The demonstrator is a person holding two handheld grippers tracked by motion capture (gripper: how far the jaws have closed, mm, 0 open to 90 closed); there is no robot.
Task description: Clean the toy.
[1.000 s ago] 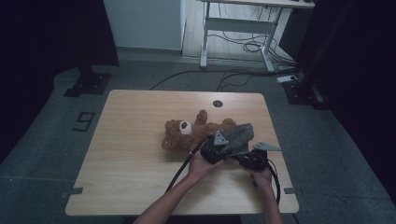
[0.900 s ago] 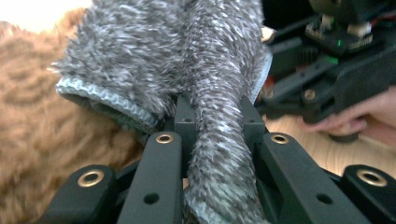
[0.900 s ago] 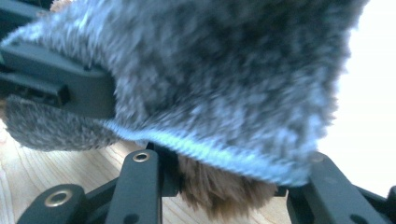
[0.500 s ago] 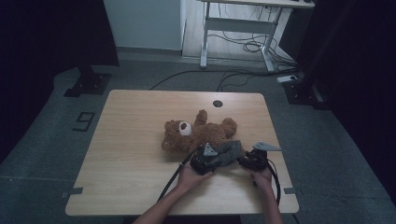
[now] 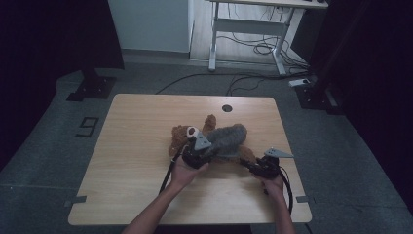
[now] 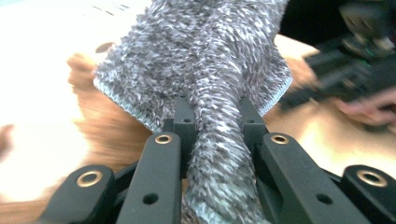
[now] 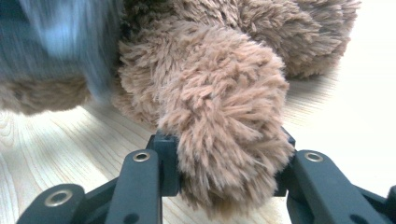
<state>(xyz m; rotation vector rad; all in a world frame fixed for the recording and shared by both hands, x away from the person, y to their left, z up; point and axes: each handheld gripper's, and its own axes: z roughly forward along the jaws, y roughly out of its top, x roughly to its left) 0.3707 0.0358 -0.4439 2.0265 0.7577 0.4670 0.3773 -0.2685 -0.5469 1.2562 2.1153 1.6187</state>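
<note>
Two hand-held grippers worked at one brown teddy bear point(image 5: 187, 139) lying near the middle of a light wooden bench point(image 5: 131, 146), slightly toward the person's side. In the high view, the left gripper point(image 5: 207, 147) sat at the bear's near edge, close to its head, and the right gripper point(image 5: 249, 165) sat at the bear's right end; both forearms entered from the bottom edge. A grey fuzzy cloth point(image 5: 228, 139) lay draped over the bear's body, leaving the head and one raised paw uncovered.

In the left gripper view, the fingers point(image 6: 183, 122) pinched a bunched fold of the cloth point(image 6: 205, 70), which fanned out wider beyond them; its stitched pale hem showed along both lower edges. The bear's brown fur appeared blurred at the left, and the other gripper with its hand showed blurred at upper right.

In the right gripper view, the fingers point(image 7: 164, 158) clamped one plush limb point(image 7: 219, 116) of the bear, the fur bulging out between and over them. Which limb it was could not be told. The limb's end rested close above the bench, and a blurred grey edge of the cloth point(image 7: 65, 32) crossed the upper left corner.
</note>
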